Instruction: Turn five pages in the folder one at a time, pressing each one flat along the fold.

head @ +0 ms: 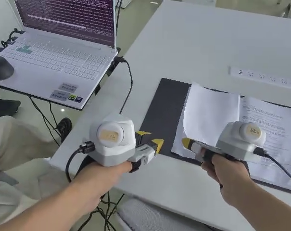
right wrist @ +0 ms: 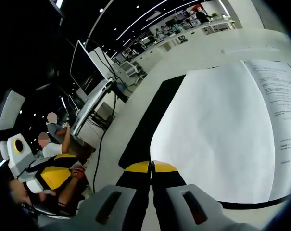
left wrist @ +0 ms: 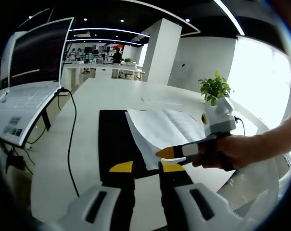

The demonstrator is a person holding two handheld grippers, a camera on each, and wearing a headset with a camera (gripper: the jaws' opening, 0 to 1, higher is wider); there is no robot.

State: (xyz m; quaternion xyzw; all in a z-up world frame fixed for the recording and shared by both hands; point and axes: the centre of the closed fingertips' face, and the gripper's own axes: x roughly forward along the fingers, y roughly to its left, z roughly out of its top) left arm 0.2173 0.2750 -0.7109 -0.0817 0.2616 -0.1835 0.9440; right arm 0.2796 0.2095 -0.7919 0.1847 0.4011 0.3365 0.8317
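Right gripper, jaws together, is sitting at the near edge of a bowed page; cannot tell whether it is nipping paper. Left gripper, jaws slightly apart, is hovering just beside the folder, which is lying open on the surface. The page is probably arching mid-turn and is not pressed flat; the count of turned pages is unreadable. Laptop and power strip are lying well apart, blocking nothing.

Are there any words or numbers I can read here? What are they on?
Nothing here reads clearly.
Laptop screen: lines of text, too small.
Laptop stickers: blurred.
Printed page in the folder: print too small.
Lifted page: blank side, no words.
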